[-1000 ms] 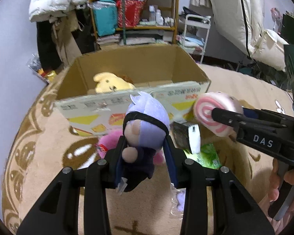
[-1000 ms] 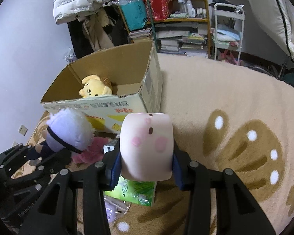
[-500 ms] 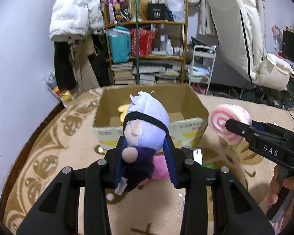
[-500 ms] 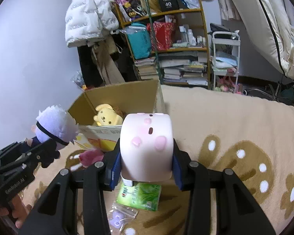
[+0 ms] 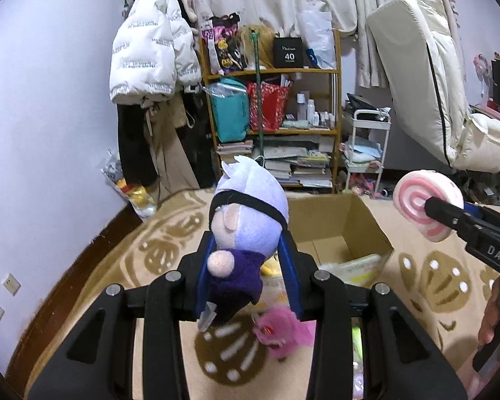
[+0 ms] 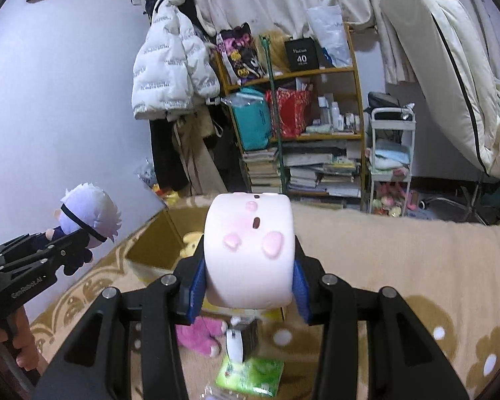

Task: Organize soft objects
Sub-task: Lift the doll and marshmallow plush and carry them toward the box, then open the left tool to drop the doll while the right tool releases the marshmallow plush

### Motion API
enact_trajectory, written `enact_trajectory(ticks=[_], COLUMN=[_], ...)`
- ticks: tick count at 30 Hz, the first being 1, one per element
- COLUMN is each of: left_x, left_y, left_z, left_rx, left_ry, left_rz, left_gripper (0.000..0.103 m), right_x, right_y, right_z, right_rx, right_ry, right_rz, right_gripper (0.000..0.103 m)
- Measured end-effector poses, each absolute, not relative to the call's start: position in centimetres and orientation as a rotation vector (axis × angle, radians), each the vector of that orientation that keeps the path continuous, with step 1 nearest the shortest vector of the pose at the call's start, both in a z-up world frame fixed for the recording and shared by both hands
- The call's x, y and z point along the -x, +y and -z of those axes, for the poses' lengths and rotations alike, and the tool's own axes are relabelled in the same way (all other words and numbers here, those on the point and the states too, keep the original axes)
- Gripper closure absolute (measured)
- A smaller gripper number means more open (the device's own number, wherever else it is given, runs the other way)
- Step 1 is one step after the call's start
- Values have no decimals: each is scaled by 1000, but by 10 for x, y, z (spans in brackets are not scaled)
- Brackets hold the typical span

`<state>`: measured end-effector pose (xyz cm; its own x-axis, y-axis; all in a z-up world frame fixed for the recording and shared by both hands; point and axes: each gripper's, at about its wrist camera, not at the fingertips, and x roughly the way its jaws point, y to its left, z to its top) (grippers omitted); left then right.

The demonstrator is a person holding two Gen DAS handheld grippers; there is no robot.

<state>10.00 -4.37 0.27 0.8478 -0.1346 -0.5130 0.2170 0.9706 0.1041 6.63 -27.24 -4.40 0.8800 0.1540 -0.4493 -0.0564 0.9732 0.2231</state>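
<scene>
1. Between the blue pads of the left gripper [image 5: 246,276]: a chibi plush doll [image 5: 246,230] with pale lavender hair and a black blindfold band, pinched at its dark purple body, head sticking up free above the jaws.
2. Pressed into the right gripper [image 6: 248,280]: a pink roll-cake plush [image 6: 250,250], squeezed across its rounded sides, swirl end showing in the left wrist view.
3. Held up off the rug, both toys, with the open cardboard box [image 5: 343,230] lower down and beyond them on the beige paw-print rug [image 5: 170,250].
4. Likely very light and fully compressible, both; no risk of breakage, little of slipping, since fabric grips the pads well.
5. Best taken at the densest stuffed part: the doll's torso or neck, not the oversized head, which would likely flop and swing; the roll across its middle, as now.
6. Probably enough to spread the jaws over the box and let each drop; soft stuffing may cling to the pads for a moment.
7. Already inside the box: a yellow plush [image 6: 191,243], partly hidden.
8. Left on the rug near the box: a pink plush [image 5: 283,330] and a green packet [image 6: 250,373], the packet not clearly soft.
</scene>
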Motion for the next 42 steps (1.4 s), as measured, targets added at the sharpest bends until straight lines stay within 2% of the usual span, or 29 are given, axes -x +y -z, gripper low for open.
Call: enact_trajectory(ticks=[8,14,32,42], left_x=[-136,-159,-203,-210], left_y=[-53,-58,-54,-48], left_z=[-15,2,63,71], left_rx=[-153,-167,-129,-124], left_ry=[510,524,734,773], left_rz=[194,197,193,167], left_gripper=[67,67,66,63], right_x=[-98,-118,-158,-163], right_y=[-267,-256,-240,-244], right_z=[25,25,86,101], right_rx=[-170,-154,-132,-137], right_ry=[454,450,565,615], right_rz=[-132,-159,-198,-173], right_gripper=[57,57,55,52])
